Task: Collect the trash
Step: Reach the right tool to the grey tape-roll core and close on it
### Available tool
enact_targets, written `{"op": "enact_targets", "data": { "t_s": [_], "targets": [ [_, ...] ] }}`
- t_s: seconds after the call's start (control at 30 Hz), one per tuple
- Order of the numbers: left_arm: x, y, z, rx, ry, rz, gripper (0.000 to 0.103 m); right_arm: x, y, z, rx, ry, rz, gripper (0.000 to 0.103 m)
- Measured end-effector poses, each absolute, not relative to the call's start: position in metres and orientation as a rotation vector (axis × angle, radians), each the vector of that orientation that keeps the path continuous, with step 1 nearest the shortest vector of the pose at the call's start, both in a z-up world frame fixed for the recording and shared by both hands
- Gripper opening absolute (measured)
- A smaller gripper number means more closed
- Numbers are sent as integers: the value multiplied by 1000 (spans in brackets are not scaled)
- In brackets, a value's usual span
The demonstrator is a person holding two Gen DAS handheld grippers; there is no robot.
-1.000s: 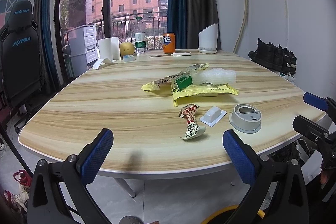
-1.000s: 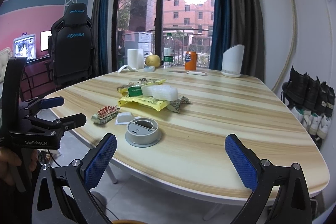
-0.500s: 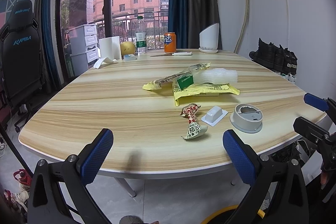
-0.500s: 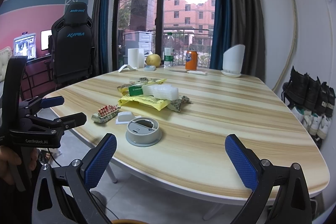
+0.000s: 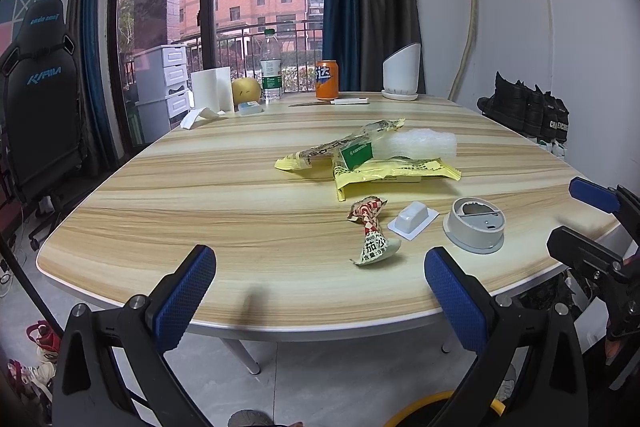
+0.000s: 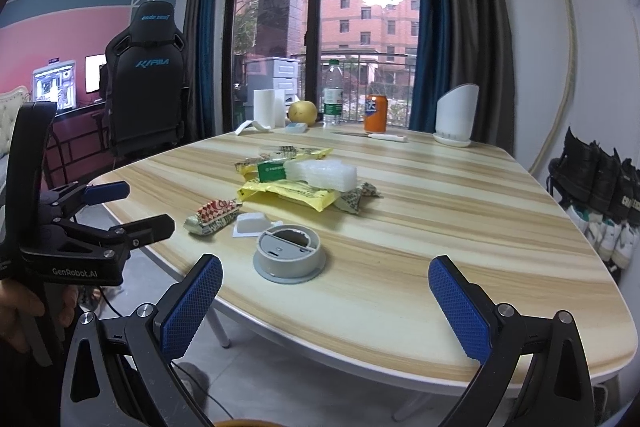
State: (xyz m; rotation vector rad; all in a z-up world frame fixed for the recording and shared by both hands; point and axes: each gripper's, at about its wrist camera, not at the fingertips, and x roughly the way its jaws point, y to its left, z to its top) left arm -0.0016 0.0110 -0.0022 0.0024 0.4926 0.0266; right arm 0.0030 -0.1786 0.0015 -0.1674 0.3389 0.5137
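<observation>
The left gripper [image 5: 320, 283] was wide open and held nothing, hanging just off the near edge of the wooden table [image 5: 200, 195], and the red-and-white snack wrapper [image 5: 370, 229] lay on the table a little ahead of it, closer to its right finger. The right gripper [image 6: 326, 301] was wide open and empty too, near the table's edge, with the grey round holder [image 6: 288, 253] sitting just ahead of its left finger. Farther back, well apart from both grippers, the yellow wrappers [image 5: 384, 171], a green packet [image 5: 356, 155] and a clear plastic piece [image 5: 420, 145] lay in a pile mid-table.
</observation>
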Motion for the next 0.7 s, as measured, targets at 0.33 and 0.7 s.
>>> {"op": "enact_targets", "data": {
  "t_s": [0.33, 0.7],
  "targets": [
    [-1, 18, -2, -23, 500, 27, 102, 18, -155, -4, -215, 346, 530, 103],
    [0, 18, -2, -33, 501, 13, 102, 40, -133, -19, -227, 420, 494, 102]
  ]
}}
